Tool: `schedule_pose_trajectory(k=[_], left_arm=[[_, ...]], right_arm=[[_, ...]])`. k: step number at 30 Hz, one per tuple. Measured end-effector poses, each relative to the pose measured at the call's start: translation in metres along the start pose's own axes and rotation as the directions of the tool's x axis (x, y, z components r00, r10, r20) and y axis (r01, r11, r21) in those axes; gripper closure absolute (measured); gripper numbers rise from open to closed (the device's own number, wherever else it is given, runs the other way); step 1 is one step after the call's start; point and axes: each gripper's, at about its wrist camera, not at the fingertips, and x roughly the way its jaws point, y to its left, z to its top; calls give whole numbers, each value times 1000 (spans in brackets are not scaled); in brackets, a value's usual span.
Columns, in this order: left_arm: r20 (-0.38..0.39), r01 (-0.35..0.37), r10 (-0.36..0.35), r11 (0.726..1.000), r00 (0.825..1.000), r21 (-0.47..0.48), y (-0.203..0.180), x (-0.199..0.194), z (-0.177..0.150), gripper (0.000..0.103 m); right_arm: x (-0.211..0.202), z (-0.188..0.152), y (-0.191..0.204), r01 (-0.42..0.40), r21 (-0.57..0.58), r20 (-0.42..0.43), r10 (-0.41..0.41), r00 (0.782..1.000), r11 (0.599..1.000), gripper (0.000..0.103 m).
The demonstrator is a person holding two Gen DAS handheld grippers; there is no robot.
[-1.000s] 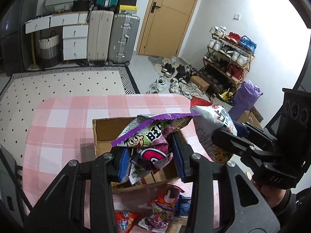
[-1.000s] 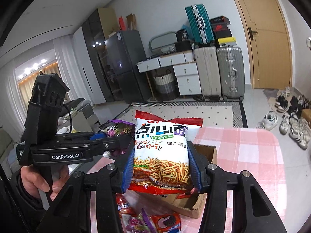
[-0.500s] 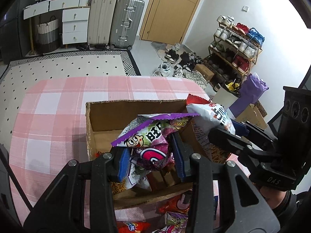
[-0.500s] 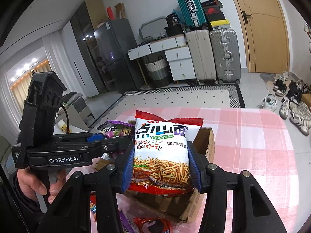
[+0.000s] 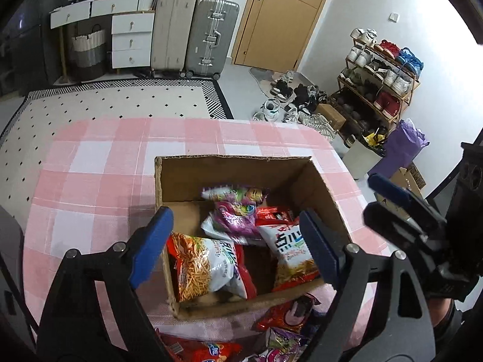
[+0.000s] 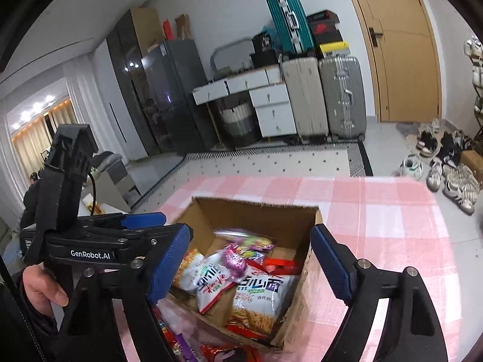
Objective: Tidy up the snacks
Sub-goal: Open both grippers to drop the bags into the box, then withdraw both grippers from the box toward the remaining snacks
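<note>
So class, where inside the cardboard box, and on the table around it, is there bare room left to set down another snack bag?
Inside the cardboard box, the bare floor is at the far-left corner, bordered by the far wall and the purple bag. The pink checked tablecloth lies bare left of and beyond the box. It is crowded at the near edge, where loose snack packets pile up.

Snack bags heaped inside open cardboard box (others outside).

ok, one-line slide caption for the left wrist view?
Left tongs open above the cardboard box, snack bags lying inside, more packets waiting on the checked tablecloth.
</note>
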Motion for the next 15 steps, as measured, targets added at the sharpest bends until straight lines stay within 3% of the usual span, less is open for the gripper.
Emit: schedule_pose_trajectory(k=[15], left_arm=[[69,-33,30,999,997,41,-30,-85,-21,19]], right_arm=[[-64,2,12,8,-13,81,-7,997,1000,15]])
